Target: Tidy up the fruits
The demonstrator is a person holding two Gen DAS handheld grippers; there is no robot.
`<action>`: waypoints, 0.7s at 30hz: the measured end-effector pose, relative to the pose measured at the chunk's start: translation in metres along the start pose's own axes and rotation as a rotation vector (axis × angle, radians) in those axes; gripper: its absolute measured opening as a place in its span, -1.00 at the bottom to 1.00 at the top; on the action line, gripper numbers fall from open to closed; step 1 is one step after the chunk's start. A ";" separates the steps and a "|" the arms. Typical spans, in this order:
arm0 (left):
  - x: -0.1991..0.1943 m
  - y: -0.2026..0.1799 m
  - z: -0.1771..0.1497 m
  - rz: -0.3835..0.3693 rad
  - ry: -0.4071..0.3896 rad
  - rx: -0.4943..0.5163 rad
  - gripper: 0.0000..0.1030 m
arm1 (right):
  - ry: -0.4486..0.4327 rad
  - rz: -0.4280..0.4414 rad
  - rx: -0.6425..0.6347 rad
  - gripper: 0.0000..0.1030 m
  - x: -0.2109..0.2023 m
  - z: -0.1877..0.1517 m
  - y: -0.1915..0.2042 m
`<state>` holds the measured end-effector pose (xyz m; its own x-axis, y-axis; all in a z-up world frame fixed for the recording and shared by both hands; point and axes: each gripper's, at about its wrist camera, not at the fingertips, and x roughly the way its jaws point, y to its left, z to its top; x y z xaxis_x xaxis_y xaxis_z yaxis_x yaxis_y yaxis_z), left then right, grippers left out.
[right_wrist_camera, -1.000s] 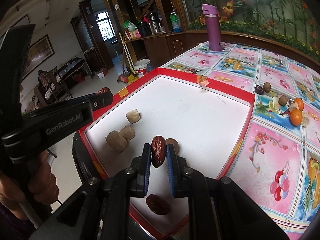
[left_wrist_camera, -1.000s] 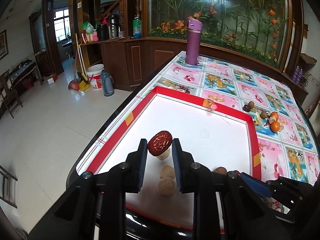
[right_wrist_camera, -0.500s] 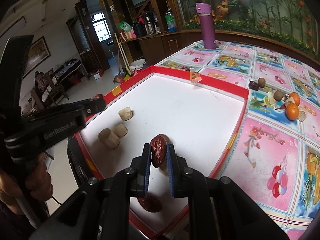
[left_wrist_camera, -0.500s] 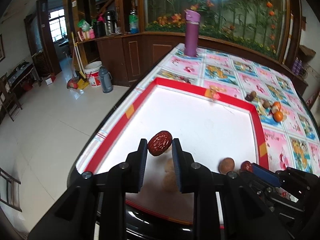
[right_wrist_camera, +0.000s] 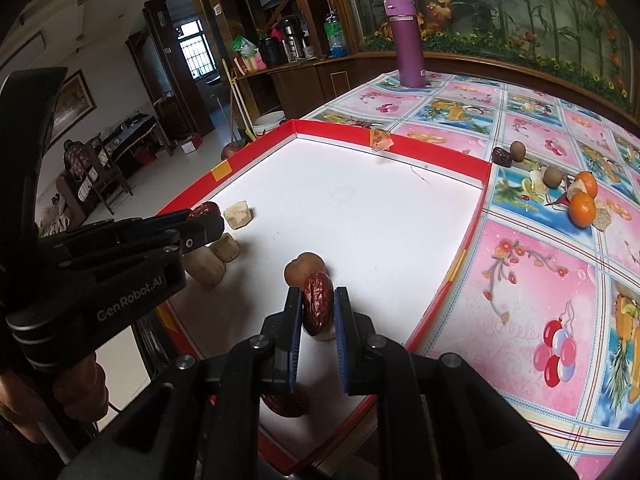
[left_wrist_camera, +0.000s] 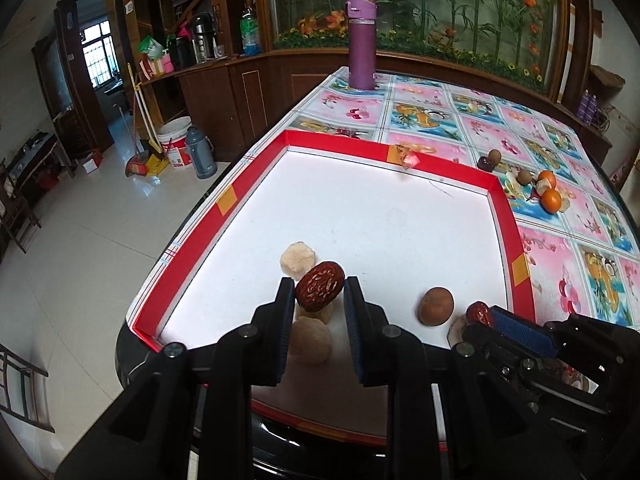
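My left gripper [left_wrist_camera: 318,296] is shut on a red date [left_wrist_camera: 320,286] above the near left corner of the white tray with a red rim [left_wrist_camera: 256,176]. My right gripper [right_wrist_camera: 317,308] is shut on another red date [right_wrist_camera: 317,304] above the tray's near right part. On the tray lie pale beige chunks [left_wrist_camera: 298,260] [right_wrist_camera: 238,214], a brown round fruit [left_wrist_camera: 436,306] [right_wrist_camera: 302,268] and one more red date [right_wrist_camera: 286,404] under my right gripper. The left gripper also shows in the right wrist view [right_wrist_camera: 204,216], and the right gripper in the left wrist view [left_wrist_camera: 480,314].
On the flowered tablecloth right of the tray lie two oranges [right_wrist_camera: 582,208], brown round fruits [right_wrist_camera: 518,150] and a dark date [right_wrist_camera: 502,156]. A purple bottle [left_wrist_camera: 361,42] stands at the table's far end. The table edge and tiled floor lie to the left.
Both grippers have drawn back toward the tray's near edge, each still holding its date. More of the tray and the fruits on it shows ahead of them.
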<state>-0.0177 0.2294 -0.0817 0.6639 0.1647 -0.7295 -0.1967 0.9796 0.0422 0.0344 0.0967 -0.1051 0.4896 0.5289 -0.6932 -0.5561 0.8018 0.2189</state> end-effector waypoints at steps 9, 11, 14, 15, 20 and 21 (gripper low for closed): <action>0.003 -0.001 -0.002 0.022 0.008 0.002 -0.48 | -0.003 -0.013 -0.013 -0.73 -0.001 0.000 0.003; 0.003 -0.001 -0.002 0.025 0.011 0.001 -0.48 | -0.002 -0.017 -0.019 -0.73 -0.001 0.000 0.004; 0.004 -0.001 -0.002 0.036 0.013 -0.001 -0.47 | -0.001 -0.018 -0.020 -0.73 0.000 0.000 0.003; 0.004 -0.001 -0.003 0.039 0.015 -0.004 -0.47 | 0.001 -0.018 -0.021 -0.72 0.000 0.001 0.003; 0.007 0.001 -0.002 0.045 0.034 -0.014 -0.47 | 0.011 -0.030 -0.015 -0.14 -0.001 0.001 0.000; 0.008 0.001 -0.002 0.040 0.037 -0.021 -0.43 | -0.002 -0.029 -0.009 -0.14 -0.002 0.002 -0.002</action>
<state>-0.0143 0.2316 -0.0889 0.6278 0.1987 -0.7526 -0.2377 0.9696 0.0578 0.0356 0.0942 -0.1027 0.5073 0.5057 -0.6978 -0.5474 0.8145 0.1923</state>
